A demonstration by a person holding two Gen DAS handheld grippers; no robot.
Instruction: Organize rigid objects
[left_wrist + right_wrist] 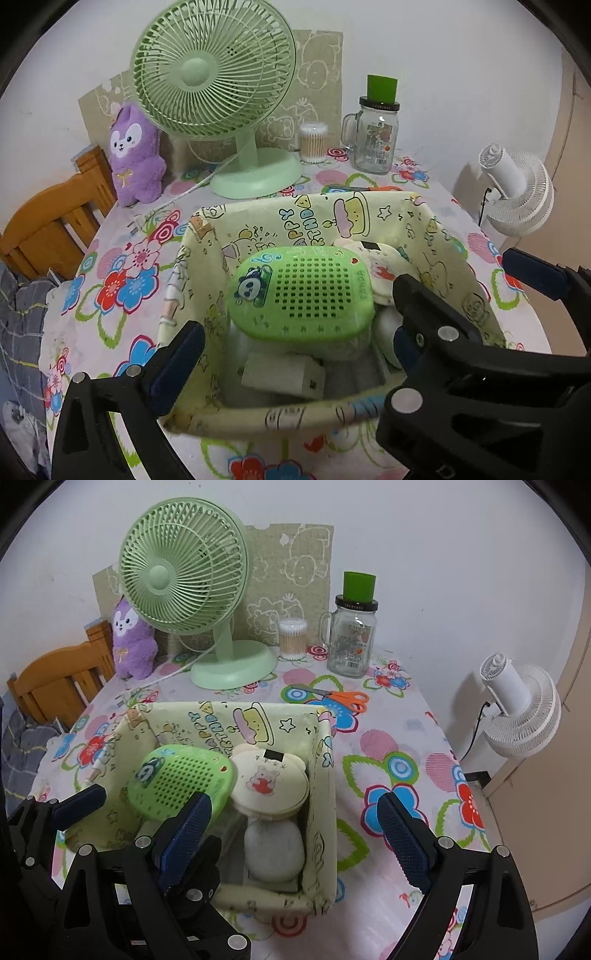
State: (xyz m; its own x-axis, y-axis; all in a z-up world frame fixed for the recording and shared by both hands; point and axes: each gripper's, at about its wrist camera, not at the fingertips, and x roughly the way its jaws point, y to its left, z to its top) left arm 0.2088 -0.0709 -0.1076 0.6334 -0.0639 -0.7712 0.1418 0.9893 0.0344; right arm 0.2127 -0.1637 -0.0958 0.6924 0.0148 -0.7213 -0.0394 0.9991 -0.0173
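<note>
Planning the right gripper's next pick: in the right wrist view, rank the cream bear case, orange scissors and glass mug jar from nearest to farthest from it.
From the right gripper:
1. Cream bear case, inside the fabric bin.
2. Orange scissors, on the cloth behind the bin.
3. Glass mug jar, near the wall.

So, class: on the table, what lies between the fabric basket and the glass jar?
The orange-handled scissors lie flat on the tablecloth between the basket and the jar; the right wrist view shows this plainly.
</note>
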